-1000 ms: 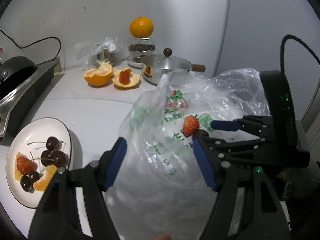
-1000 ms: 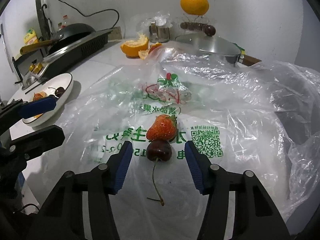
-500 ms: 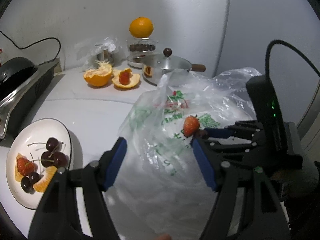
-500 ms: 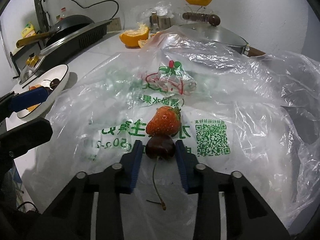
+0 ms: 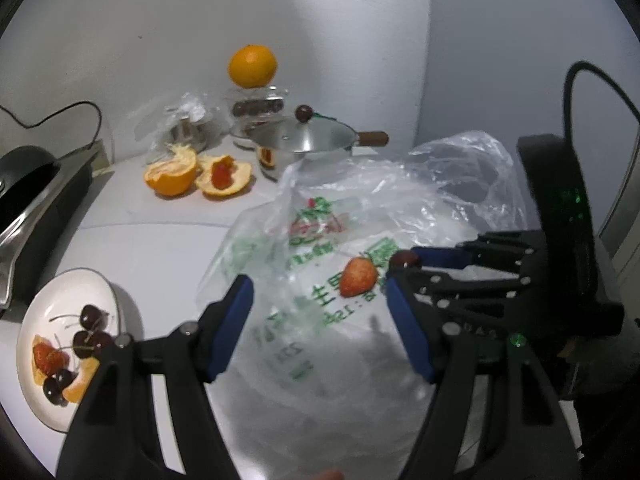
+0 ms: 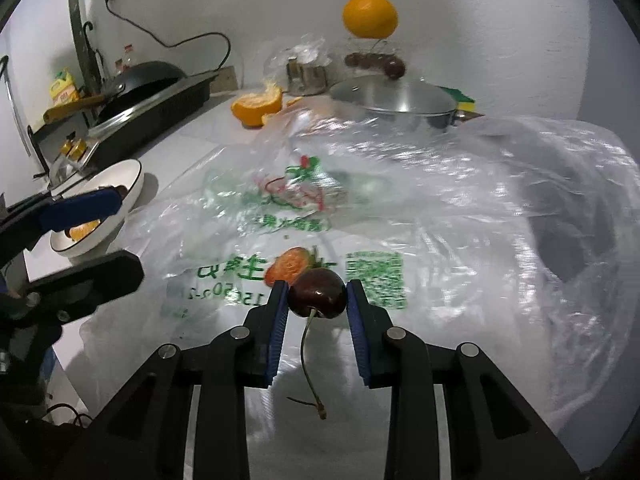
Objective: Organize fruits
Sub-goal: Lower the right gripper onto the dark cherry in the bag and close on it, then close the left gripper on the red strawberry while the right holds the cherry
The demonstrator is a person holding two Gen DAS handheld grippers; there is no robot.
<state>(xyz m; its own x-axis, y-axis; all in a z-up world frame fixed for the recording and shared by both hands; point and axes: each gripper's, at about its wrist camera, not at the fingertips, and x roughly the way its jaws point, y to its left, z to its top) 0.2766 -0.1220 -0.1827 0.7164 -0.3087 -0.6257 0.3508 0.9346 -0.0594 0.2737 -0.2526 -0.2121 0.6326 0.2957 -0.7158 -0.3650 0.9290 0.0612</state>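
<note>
My right gripper is shut on a dark red cherry with a long stem and holds it just above a clear plastic bag. A strawberry lies on the bag right behind the cherry. In the left wrist view the cherry sits between the right gripper's blue pads, beside the strawberry. My left gripper is open and empty over the bag. A white plate with cherries, a strawberry and orange pieces lies at the lower left.
A peeled orange and its peel lie at the back. A steel pot with lid stands behind the bag, and a whole orange tops a glass jar. A black stove with a pan runs along the left.
My right gripper closed on the cherry and lifted it off the bag, away from the strawberry. The left gripper stayed open and shifted slightly.
</note>
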